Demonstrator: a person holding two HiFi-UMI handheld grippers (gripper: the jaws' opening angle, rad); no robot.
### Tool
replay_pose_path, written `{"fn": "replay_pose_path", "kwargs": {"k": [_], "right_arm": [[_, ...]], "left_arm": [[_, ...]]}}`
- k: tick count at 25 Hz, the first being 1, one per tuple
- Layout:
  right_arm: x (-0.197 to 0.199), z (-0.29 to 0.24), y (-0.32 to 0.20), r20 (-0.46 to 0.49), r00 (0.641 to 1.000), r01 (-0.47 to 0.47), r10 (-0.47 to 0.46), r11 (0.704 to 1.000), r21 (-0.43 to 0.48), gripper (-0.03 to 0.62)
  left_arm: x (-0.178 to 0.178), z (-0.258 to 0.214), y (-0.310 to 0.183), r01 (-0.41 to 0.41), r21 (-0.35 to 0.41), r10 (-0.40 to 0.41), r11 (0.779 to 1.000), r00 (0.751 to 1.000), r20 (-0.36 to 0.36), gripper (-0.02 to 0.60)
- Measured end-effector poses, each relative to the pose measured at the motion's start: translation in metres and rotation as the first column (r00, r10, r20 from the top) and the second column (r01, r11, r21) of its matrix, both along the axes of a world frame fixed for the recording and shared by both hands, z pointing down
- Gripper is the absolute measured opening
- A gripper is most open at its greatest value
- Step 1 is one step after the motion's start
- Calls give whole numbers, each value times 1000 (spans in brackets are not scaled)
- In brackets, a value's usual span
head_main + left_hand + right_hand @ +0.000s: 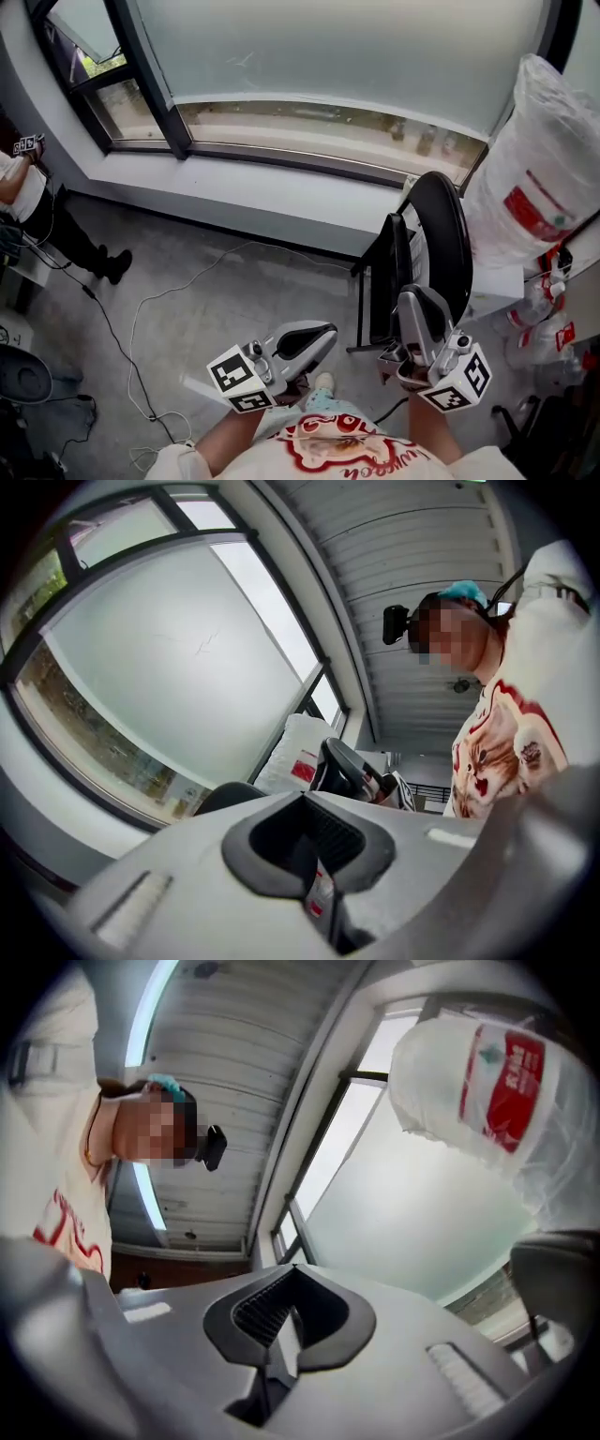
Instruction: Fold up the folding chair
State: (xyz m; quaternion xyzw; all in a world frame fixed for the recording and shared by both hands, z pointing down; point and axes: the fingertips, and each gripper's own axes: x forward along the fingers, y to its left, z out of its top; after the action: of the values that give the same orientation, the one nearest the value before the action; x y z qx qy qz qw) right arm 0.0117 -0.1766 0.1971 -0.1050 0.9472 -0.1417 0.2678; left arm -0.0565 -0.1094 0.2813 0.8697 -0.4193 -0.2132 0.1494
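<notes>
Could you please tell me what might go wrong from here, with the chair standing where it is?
1. The folding chair looks folded and stands upright beside the white bag. The left gripper and right gripper are both shut on nothing, so the unheld chair could tip over.
2. A white cable loops across the floor ahead of the person's shoe; a step forward might snag it.

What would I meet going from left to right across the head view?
Standing person → white cable on the floor → left tongs → black folding chair → white plastic sack.
</notes>
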Motion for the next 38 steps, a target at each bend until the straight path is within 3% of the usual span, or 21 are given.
{"fn": "replay_pose_path", "kwargs": {"k": [3,7,12,15,19,24,32,35,38], "right_arm": [[4,-13,21,106,990,93,-93,996,8,28],[6,-30,70,173,965,185,-199,979,90,28],[-8,-27,148,133,949,285,-287,958,34,28],[-12,-14,201,27,966,258,-259,966,15,28],[-3,5,274,-101,977,195,-189,979,62,28],[19,14,322,-139,984,120,-116,992,26,28],[54,7,358,-223,974,-4,27,995,101,28],[78,5,372,-258,962,-56,89,990,133,28],[112,6,392,-256,962,-63,94,990,127,28]], "left_arm": [[-4,-15,18,36,42,-37,998,999,9,0],[-21,-29,50,100,63,-101,993,995,24,0],[-19,-32,125,127,55,-131,990,990,60,0],[-7,-33,177,131,65,-137,989,985,102,0],[8,-33,237,155,99,-167,983,978,128,0],[30,-30,279,145,78,-154,986,979,132,0],[64,-49,316,161,106,-178,981,969,172,0],[90,-55,331,156,110,-174,982,968,179,0],[127,-55,345,141,106,-158,984,972,174,0]]}}
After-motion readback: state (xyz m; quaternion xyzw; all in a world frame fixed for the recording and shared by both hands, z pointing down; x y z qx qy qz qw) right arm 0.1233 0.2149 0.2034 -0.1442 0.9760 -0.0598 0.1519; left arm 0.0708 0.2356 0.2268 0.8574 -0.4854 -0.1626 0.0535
